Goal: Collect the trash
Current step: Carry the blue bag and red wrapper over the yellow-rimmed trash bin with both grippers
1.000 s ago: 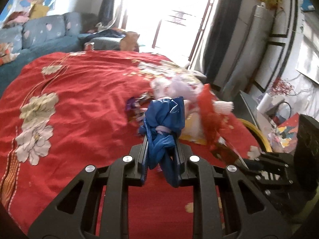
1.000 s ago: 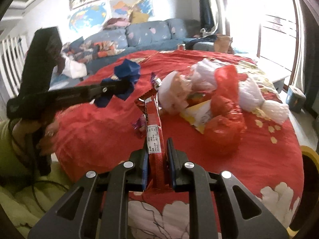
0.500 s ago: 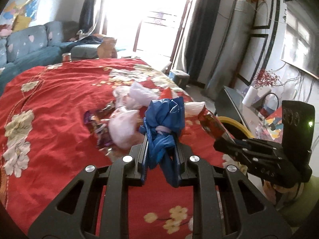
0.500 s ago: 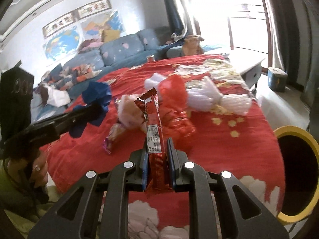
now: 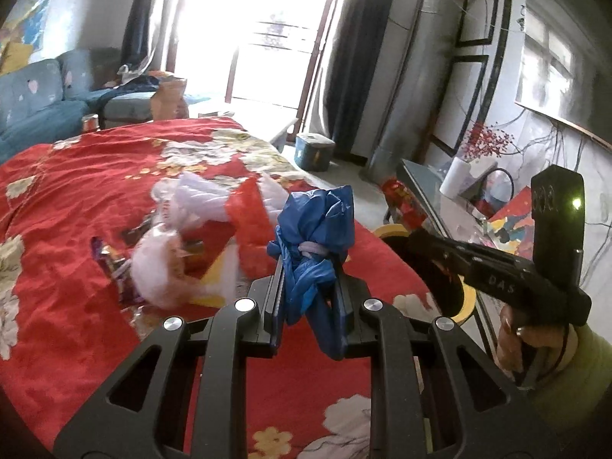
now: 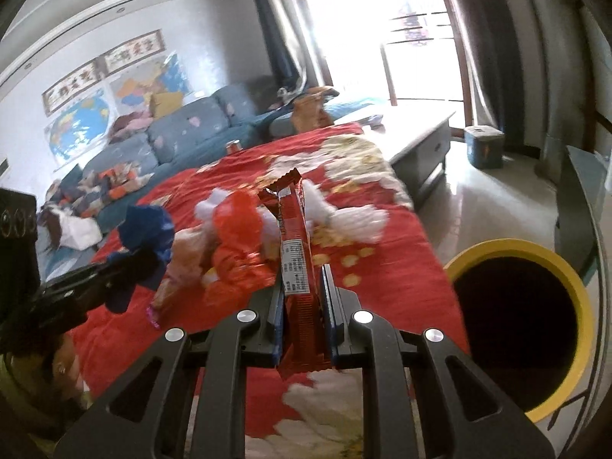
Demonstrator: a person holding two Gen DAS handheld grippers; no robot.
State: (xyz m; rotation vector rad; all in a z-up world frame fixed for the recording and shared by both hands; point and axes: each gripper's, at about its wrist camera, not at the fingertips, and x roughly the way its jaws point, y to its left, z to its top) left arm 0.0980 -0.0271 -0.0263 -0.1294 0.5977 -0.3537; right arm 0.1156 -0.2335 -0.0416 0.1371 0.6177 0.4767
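My left gripper [image 5: 310,267] is shut on a crumpled blue plastic bag [image 5: 315,229], held above the red flowered table cover [image 5: 76,176]. My right gripper [image 6: 302,279] is shut on a long red snack wrapper [image 6: 292,237] that stands upright between its jaws. To its right, a yellow-rimmed bin [image 6: 520,306] with a dark inside stands on the floor beside the table. In the left wrist view the right gripper [image 5: 417,229] and its red wrapper [image 5: 401,199] hang over that bin's rim [image 5: 390,231]. More trash lies on the table: white and pink bags [image 5: 191,199], a red bag [image 6: 237,225], a purple wrapper [image 5: 111,264].
A blue sofa [image 6: 183,134] with clutter stands behind the table. A low grey table [image 6: 420,134] and a blue box [image 6: 484,145] stand on the floor by the bright window. A glass side table [image 5: 451,199] with a paper roll is at the right. A person's hand [image 5: 516,340] grips the right tool.
Both grippers swung to the right with their loads still held. The yellow bin has come fully into the right wrist view, and the trash pile has slid leftward.
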